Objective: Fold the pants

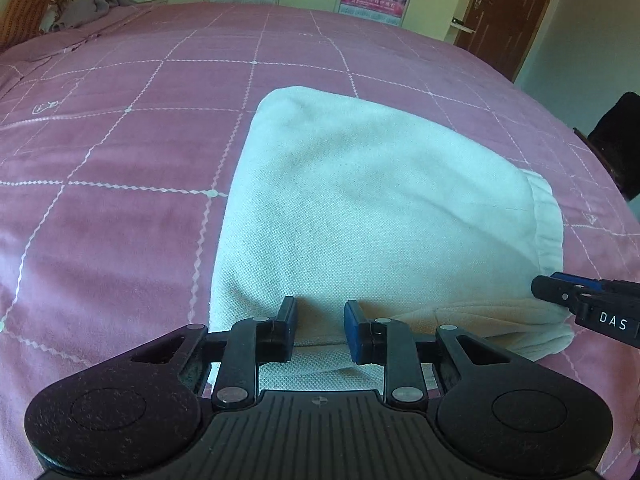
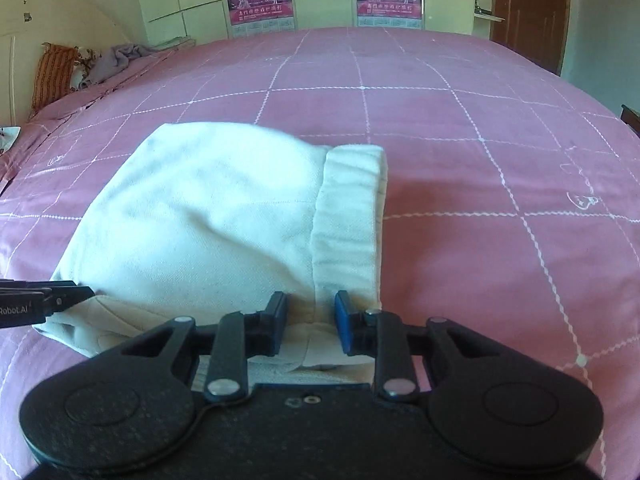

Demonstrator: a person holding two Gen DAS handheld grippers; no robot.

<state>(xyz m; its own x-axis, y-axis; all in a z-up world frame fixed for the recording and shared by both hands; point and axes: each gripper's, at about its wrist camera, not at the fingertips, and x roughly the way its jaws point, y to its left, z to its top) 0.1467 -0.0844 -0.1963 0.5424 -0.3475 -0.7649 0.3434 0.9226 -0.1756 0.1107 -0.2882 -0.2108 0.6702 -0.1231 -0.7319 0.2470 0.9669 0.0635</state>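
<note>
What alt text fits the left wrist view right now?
Folded white cotton pants lie on a pink checked bedspread. The left gripper sits open at their near edge, the right gripper at their right corner.

Soft daylight fills both views, dimmer toward the corners. The fisheye bends the bed (image 1: 120, 140) edges and blacks out the corners. The pants (image 2: 200, 208) look slightly washed out, with soft focus.

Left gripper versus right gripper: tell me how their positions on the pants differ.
The left gripper sits at the plain folded near edge of the white pants; the right gripper sits at the hemmed band end. Left is nearer the pillows; right is nearer the door. Both jaws stand open, with fabric between the fingers.
</note>
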